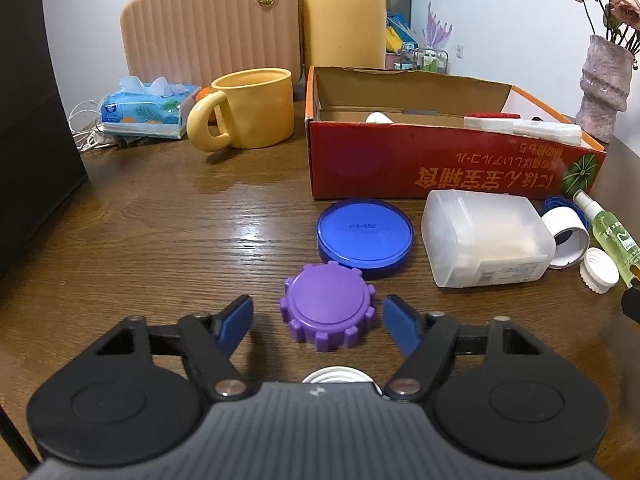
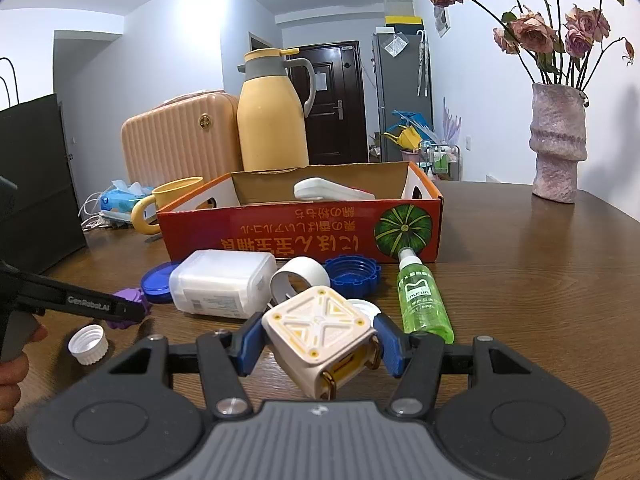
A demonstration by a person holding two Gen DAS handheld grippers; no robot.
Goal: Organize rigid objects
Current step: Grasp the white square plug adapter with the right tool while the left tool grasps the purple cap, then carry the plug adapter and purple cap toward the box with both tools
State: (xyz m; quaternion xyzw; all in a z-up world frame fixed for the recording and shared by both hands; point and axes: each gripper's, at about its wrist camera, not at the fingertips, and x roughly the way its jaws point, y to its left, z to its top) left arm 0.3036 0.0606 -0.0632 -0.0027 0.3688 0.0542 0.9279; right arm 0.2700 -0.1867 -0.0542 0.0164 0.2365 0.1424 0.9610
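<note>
Left hand-held gripper (image 1: 318,316): jaws spread wide, one blue pad on each side of the purple cap (image 1: 327,306), neither pad touching it. The cap lies flat on the bench (image 1: 160,220), just in front of the blue lid (image 1: 365,234). A small date stamp on the lid is too fine to read.

Right hand-held gripper (image 2: 318,344): jaws closed on the cream cube (image 2: 320,332), which is tilted, its yellow-marked X-pattern face up.

Red box (image 2: 300,232): stands behind the loose items on the bench. Its front panel carries orange Japanese print, upside down, beside a green squash picture. White items lie inside.

Between box and grippers: a clear tub (image 1: 486,238) on its side with a barcode label, a tape roll (image 2: 300,278), a ridged blue cap (image 2: 352,276), and a green spray bottle (image 2: 424,300) labelled "mucun". A white cap (image 2: 88,344) sits near the left gripper's arm, marked "GenRobot.AI".
</note>
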